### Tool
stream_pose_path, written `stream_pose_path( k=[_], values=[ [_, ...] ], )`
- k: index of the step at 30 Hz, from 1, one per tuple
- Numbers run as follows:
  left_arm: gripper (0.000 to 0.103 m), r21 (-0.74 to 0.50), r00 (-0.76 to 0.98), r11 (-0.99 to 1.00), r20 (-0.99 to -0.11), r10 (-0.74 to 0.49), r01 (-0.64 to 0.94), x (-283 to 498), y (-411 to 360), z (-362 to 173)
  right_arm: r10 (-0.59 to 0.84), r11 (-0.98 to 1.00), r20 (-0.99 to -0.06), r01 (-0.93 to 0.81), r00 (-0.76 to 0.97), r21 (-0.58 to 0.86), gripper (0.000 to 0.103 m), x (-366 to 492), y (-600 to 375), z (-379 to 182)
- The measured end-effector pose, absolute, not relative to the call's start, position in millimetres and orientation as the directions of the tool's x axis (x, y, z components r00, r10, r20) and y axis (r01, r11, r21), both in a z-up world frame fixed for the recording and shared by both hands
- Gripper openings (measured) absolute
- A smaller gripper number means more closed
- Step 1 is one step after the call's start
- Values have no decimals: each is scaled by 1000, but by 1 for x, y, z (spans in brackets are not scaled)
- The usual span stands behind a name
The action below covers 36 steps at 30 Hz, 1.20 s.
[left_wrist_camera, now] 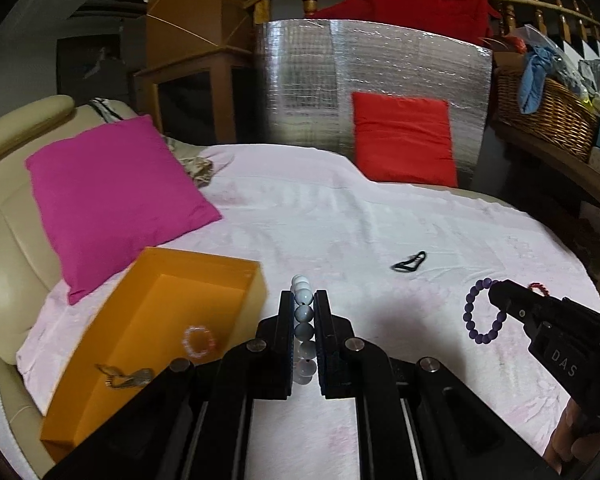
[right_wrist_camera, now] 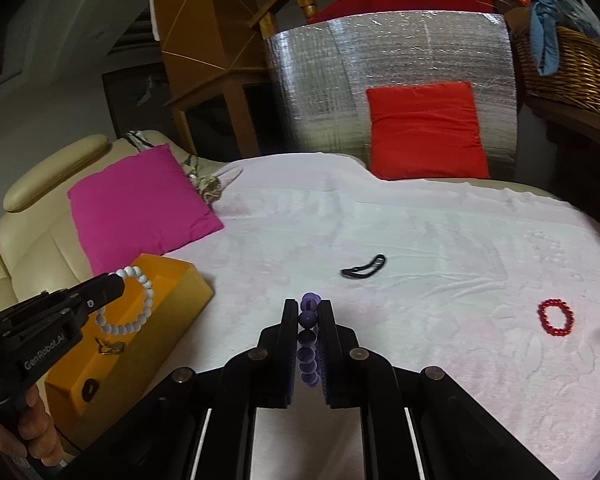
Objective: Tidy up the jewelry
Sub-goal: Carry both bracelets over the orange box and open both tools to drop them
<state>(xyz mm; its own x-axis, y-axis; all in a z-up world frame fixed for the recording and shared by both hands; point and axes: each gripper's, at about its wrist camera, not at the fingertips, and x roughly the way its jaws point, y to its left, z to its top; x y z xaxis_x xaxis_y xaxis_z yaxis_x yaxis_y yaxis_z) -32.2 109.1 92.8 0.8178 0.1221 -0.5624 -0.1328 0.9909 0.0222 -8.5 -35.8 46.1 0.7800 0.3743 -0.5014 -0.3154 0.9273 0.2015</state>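
Note:
My left gripper point(left_wrist_camera: 303, 300) is shut on a white bead bracelet point(left_wrist_camera: 303, 322); the right wrist view shows that bracelet point(right_wrist_camera: 134, 304) hanging from my left gripper point(right_wrist_camera: 118, 280) over the orange box point(right_wrist_camera: 156, 320). My right gripper point(right_wrist_camera: 309, 308) is shut on a purple bead bracelet point(right_wrist_camera: 307, 344), seen from the left as a purple ring point(left_wrist_camera: 480, 312) at the right gripper point(left_wrist_camera: 494, 290). The orange box point(left_wrist_camera: 220, 276) holds a pink bracelet point(left_wrist_camera: 199, 341) and a metal piece point(left_wrist_camera: 124, 376). A red bead bracelet point(right_wrist_camera: 556, 317) and a black band point(right_wrist_camera: 364, 267) lie on the white cloth.
A magenta cushion point(left_wrist_camera: 112, 200) leans behind the box on the beige sofa point(left_wrist_camera: 4, 216). A red cushion point(left_wrist_camera: 404, 140) rests against a silver foil panel point(left_wrist_camera: 380, 64) at the back. A wicker basket point(left_wrist_camera: 548, 108) sits at the right. A hand point(right_wrist_camera: 36, 428) grips the left tool.

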Motion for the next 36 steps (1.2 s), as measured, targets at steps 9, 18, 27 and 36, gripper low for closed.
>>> stream_pose_path(
  k=[9, 18, 27, 36],
  values=[
    [10, 47, 810, 975, -549, 207, -217, -56, 148, 104, 470, 882, -485, -411, 737, 231, 11, -10, 17, 45],
    [10, 55, 803, 954, -526, 279, -296, -69, 192, 116, 584, 810, -471, -515, 661, 282, 11, -5, 76, 42],
    [10, 60, 771, 926, -535, 345, -373, -62, 253, 117, 709, 703, -453, -593, 540, 393, 11, 13, 130, 41],
    [10, 46, 687, 916, -646, 332, -399, -22, 308, 72, 806, 582, -465, -638, 367, 505, 11, 27, 169, 16]
  ],
)
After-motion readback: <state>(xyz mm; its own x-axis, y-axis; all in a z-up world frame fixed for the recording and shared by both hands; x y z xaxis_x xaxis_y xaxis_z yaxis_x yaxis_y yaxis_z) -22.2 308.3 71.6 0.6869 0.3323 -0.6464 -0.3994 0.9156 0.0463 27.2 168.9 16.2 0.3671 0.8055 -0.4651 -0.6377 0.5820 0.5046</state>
